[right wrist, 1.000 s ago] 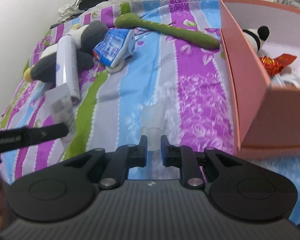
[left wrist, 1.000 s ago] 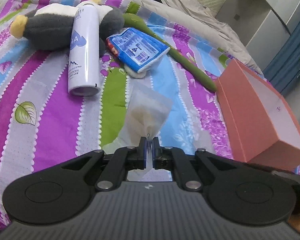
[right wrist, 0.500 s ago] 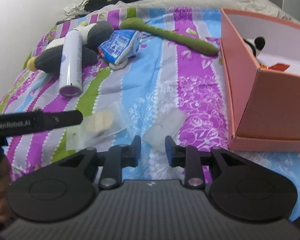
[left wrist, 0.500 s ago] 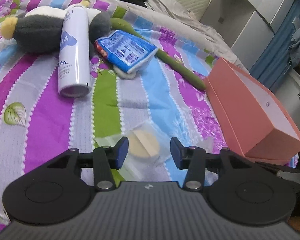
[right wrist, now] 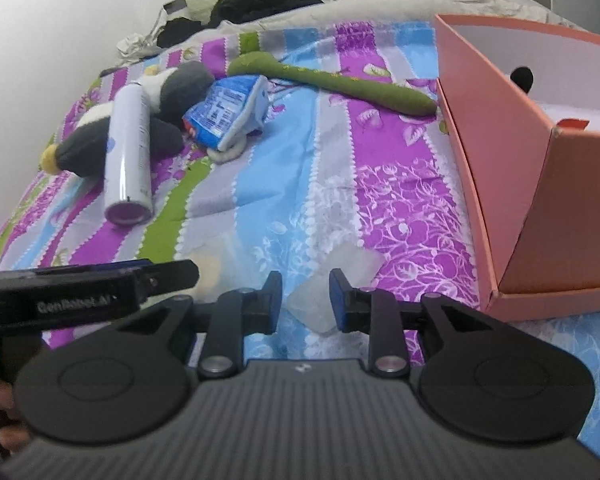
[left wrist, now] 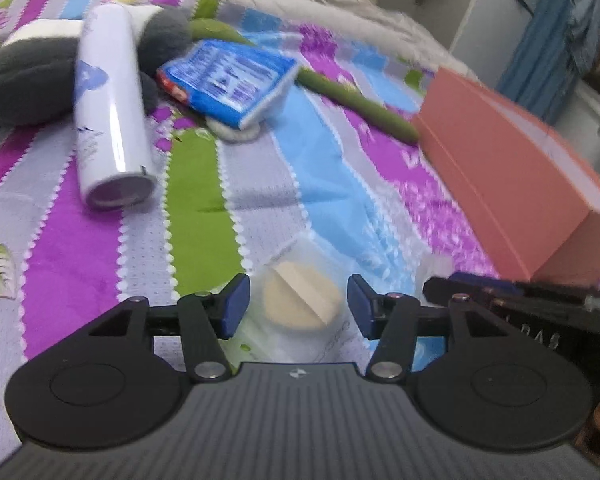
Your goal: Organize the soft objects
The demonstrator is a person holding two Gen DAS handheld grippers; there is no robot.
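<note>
A round beige powder puff (left wrist: 302, 300) in a clear bag lies flat on the striped bedspread (left wrist: 332, 184). My left gripper (left wrist: 298, 304) hangs low over it, jaws opening, one blue pad on each side and neither touching it. A small translucent soft packet (right wrist: 320, 304) lies on the bedspread (right wrist: 276, 184) between the fingers of my right gripper (right wrist: 306, 296), which stands partly open without pressing on it. The left gripper's fingers (right wrist: 172, 274) show at the left of the right wrist view.
A pink open box (right wrist: 512, 168) stands at the right, with a black plush ear (right wrist: 522, 76) showing inside. Farther back lie a grey penguin plush (right wrist: 168, 92), a white spray can (right wrist: 126, 152), a blue packet (right wrist: 224, 112) and a green plush snake (right wrist: 340, 84).
The left gripper let go of the clear bag with the puff, which dropped flat on the bed; its jaws spread wide and it sank. The right jaws widened around the translucent packet.
</note>
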